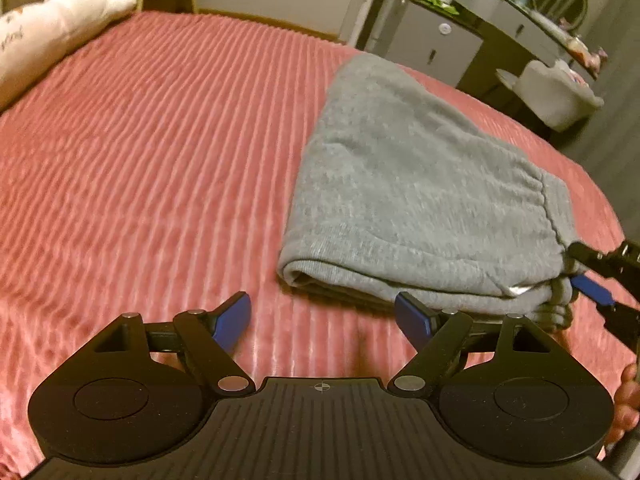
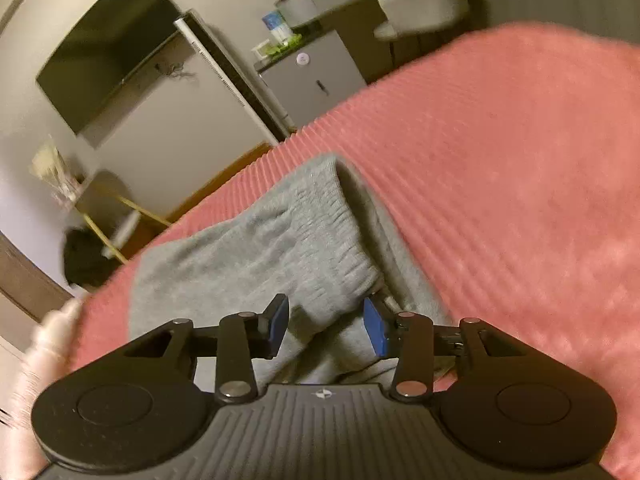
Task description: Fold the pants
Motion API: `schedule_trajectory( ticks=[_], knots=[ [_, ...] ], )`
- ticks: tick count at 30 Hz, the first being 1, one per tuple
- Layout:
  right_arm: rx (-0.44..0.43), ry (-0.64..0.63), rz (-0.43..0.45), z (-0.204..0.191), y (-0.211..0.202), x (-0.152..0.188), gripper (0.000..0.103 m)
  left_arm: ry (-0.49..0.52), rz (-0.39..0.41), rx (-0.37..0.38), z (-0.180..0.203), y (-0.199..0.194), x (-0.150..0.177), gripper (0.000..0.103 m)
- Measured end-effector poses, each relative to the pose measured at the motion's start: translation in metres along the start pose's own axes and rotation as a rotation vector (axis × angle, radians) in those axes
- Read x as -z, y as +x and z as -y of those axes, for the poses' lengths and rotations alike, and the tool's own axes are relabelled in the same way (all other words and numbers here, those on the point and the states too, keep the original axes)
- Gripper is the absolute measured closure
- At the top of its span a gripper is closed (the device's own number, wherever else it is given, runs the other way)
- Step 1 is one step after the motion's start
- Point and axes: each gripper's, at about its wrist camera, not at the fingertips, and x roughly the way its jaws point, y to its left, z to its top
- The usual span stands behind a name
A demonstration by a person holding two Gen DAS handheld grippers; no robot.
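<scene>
The folded grey fleece sweatpants are lying on the ribbed pink bedspread near the bed's far edge, and the left wrist view is showing the left gripper hanging wide open over bare bedspread, holding nothing. Only the right wrist view is showing the right gripper with jaws half open around the elastic waistband; whether its blue pads are pressing the cloth cannot be told.
</scene>
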Motion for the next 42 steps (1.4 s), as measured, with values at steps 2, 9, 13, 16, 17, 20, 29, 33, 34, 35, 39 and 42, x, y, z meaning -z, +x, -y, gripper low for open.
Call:
schedule_trajectory(
  ticks=[2,9,13,16,17,20,29,33,34,35,39,42],
  knots=[
    [-0.028,0.046,0.009,0.006,0.003,-0.001,0.060,-0.001,-0.002,-0.001,0.001,-0.001,0.001,0.017],
    [-0.024,0.165,-0.023,0.014,0.030,-0.011,0.061,-0.040,-0.028,0.005,-0.001,0.003,0.005,0.017],
    [0.015,0.019,-0.003,-0.009,0.025,-0.013,0.074,-0.035,-0.032,-0.005,0.000,0.005,0.005,0.017],
    [-0.085,0.011,0.083,-0.020,0.001,-0.015,0.078,-0.062,-0.021,0.014,-0.005,0.005,0.002,0.017],
    [-0.127,0.035,0.109,-0.018,-0.008,-0.016,0.079,-0.076,-0.016,0.017,-0.007,0.005,0.001,0.017],
    [-0.200,0.111,0.146,0.003,-0.014,-0.015,0.079,-0.101,-0.013,0.017,-0.015,0.005,-0.003,0.017],
    [-0.071,0.182,-0.004,0.037,0.003,-0.005,0.056,-0.152,-0.048,0.032,-0.031,0.013,-0.002,0.017],
    [-0.057,0.276,-0.037,0.057,-0.007,0.006,0.040,-0.142,-0.038,0.070,-0.025,0.017,0.003,0.016],
    [-0.076,0.289,-0.046,0.062,-0.005,0.011,0.040,-0.145,-0.041,0.080,-0.023,0.019,0.004,0.016],
    [-0.089,0.305,-0.058,0.067,-0.002,0.014,0.039,-0.146,-0.051,0.090,-0.020,0.022,0.004,0.016],
    [-0.225,0.437,-0.083,0.076,0.014,0.019,0.028,-0.146,-0.037,0.100,-0.015,0.022,0.003,0.016],
    [-0.220,0.434,-0.119,0.071,0.032,0.016,0.030,-0.145,0.037,0.093,-0.016,0.011,-0.007,0.016]
  ],
)
